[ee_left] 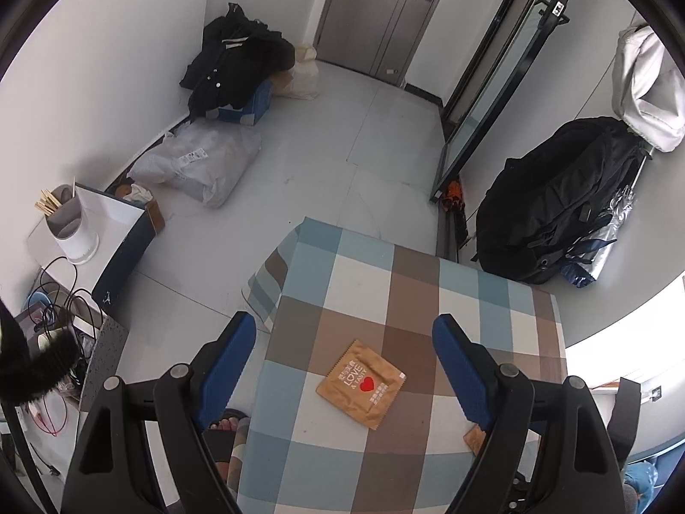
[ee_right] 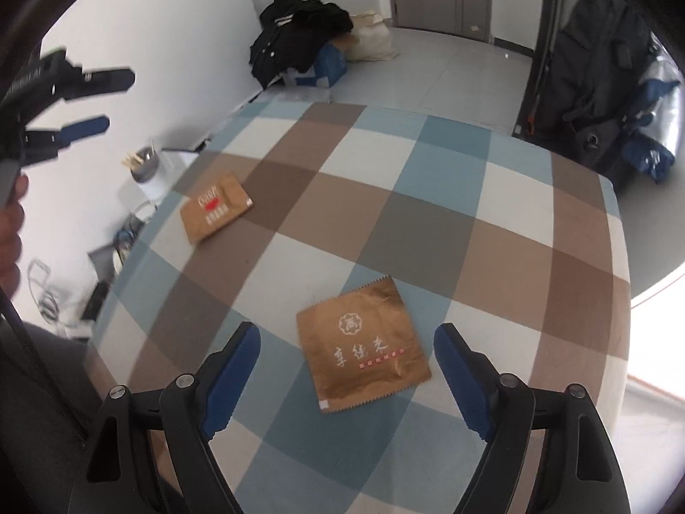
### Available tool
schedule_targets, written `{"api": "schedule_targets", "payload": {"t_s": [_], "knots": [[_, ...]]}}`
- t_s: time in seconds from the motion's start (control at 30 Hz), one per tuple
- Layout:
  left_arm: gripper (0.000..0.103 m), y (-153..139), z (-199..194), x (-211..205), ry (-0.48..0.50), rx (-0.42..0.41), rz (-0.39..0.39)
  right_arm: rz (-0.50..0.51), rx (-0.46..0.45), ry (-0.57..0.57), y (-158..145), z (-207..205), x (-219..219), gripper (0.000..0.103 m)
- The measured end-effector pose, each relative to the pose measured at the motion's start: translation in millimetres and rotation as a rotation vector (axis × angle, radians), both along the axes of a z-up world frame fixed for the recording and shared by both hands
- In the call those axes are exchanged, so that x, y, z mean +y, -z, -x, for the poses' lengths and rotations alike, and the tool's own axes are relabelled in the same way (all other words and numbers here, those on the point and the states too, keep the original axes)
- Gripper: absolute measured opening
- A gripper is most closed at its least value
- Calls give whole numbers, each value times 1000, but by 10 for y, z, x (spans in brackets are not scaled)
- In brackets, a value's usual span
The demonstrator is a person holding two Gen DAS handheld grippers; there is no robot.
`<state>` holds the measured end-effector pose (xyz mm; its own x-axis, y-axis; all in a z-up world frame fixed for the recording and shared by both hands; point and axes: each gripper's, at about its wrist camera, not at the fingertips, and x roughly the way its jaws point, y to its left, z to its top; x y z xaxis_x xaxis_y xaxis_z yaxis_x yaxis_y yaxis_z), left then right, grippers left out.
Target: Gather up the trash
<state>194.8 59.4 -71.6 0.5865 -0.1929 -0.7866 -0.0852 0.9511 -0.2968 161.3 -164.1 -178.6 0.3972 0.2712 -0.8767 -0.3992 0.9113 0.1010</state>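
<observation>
Two brown paper wrappers lie flat on a checked tablecloth (ee_right: 428, 222). The one with a red heart (ee_left: 360, 384) lies between the open fingers of my left gripper (ee_left: 344, 368), which hovers above it; it also shows in the right wrist view (ee_right: 214, 212). The wrapper with white characters (ee_right: 361, 349) lies between the open fingers of my right gripper (ee_right: 346, 368); a corner of it shows in the left wrist view (ee_left: 474, 440). The left gripper also shows in the right wrist view (ee_right: 107, 98), open, high at the left. Both grippers are empty.
The table's left edge (ee_left: 274, 300) drops to the floor, where a foot in a sandal (ee_left: 227, 428) stands. A small side table with a chopstick holder (ee_left: 70, 225), cables, a grey parcel bag (ee_left: 201, 165), black clothes (ee_left: 235, 60) and a black backpack (ee_left: 552, 201) surround the table.
</observation>
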Motion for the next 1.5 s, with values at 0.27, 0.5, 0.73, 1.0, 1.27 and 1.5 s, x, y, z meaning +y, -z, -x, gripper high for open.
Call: {"api": "schedule_targets", "payload": {"t_s": [0.27, 0.5, 0.73, 1.0, 1.27, 1.5], "knots": [[82, 54, -41, 13, 5, 24, -11, 114, -10, -40, 149, 51, 67, 78], [82, 114, -89, 35, -13, 54, -27, 136, -41, -47, 122, 89, 74, 62], [82, 210, -144, -1, -20, 101, -8, 95, -49, -26, 79, 100, 20, 47], [82, 361, -214, -171, 68, 142, -97, 79, -56, -47, 51, 161, 53, 41], [82, 644, -233, -377, 201, 232, -221, -5, -5, -37, 22, 146, -52, 1], [82, 800, -278, -485, 275, 284, -249, -105, -27, 22, -154, 154, -277, 5]]}}
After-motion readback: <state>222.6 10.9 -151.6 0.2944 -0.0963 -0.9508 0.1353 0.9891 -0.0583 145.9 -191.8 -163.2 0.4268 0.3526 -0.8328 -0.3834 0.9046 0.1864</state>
